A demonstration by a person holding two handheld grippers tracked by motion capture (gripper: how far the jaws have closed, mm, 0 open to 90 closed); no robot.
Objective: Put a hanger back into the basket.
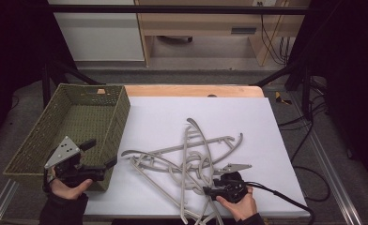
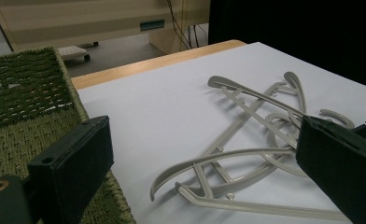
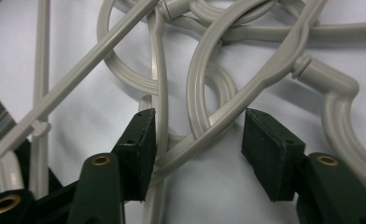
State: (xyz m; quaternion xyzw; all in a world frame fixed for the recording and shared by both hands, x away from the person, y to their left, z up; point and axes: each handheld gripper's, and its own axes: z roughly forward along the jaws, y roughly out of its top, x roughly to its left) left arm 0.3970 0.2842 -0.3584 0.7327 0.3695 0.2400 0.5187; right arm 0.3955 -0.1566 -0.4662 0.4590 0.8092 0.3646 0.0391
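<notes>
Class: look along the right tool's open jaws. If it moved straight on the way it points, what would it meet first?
The right tool would first meet the tangled hangers: curved grey bars already lie between its open jaws, over the white sheet. Which hanger comes first is hard to tell, since depth is unclear.

High view: fixed above my side of the table, facing forward and down; takes in the white table top [image 1: 172, 117], the green basket [image 1: 74, 117] at left, and the floor and cabinets beyond.
Left gripper view: rides my left gripper [image 1: 97, 154], low by the basket's near right corner, facing right and far across the pile of grey hangers [image 2: 246, 140].
Right gripper view: rides my right gripper [image 3: 197, 149], very close, looking down onto the tangled hooks.
Shared: all three take in the hangers; the high and left views also share the basket.
</notes>
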